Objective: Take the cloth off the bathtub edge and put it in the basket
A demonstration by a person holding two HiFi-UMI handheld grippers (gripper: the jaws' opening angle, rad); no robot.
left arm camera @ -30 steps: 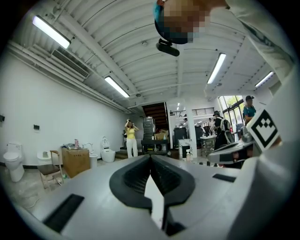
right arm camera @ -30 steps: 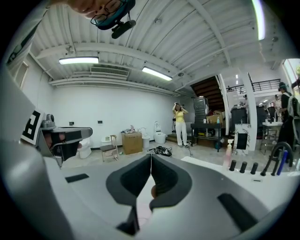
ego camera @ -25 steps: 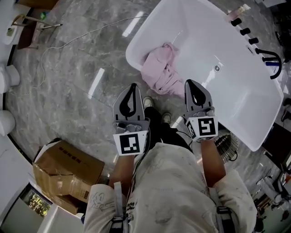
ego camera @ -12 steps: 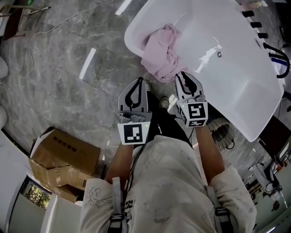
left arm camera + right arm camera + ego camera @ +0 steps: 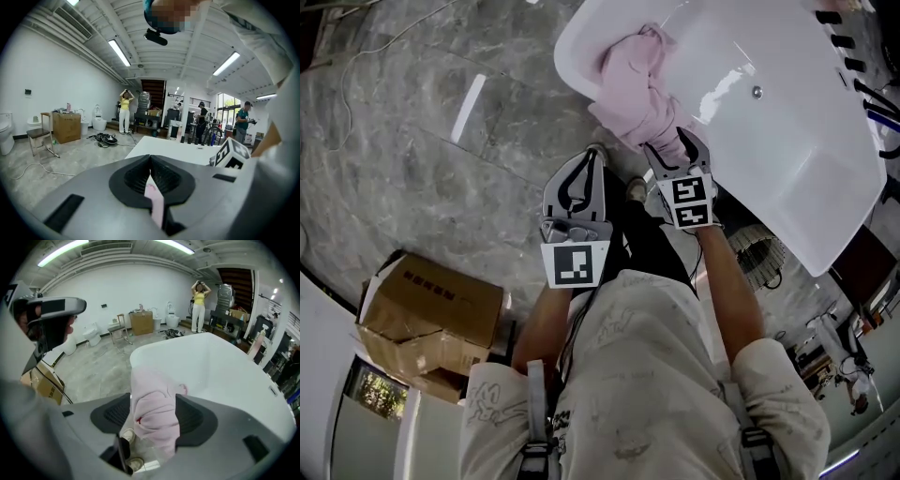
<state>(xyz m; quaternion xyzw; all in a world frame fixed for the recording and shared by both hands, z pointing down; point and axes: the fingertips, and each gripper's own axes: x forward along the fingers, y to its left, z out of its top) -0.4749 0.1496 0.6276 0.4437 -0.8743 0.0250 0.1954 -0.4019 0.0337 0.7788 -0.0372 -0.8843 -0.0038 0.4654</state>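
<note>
A pink cloth (image 5: 636, 80) hangs bunched over the near rim of the white bathtub (image 5: 769, 150), its lower end drooping outside the tub. My right gripper (image 5: 675, 142) is at that drooping end. Its jaws are opening, and in the right gripper view the cloth (image 5: 152, 404) hangs between the two pads, which stand wide apart. My left gripper (image 5: 592, 159) is held lower and to the left over the grey floor, short of the tub, with its tips together and nothing in them. A wire basket-like thing (image 5: 759, 255) shows under the tub's right side.
A crumpled cardboard box (image 5: 427, 314) lies on the marble floor at the lower left. Black taps (image 5: 862, 66) line the tub's far edge. The person's shoes (image 5: 633, 187) stand just below the cloth. A cable (image 5: 356, 56) runs across the floor at the upper left.
My right gripper has moved forward to the cloth's hanging end, and its jaws have gone from shut to wide apart around it. The left gripper stays shut and has barely moved.
</note>
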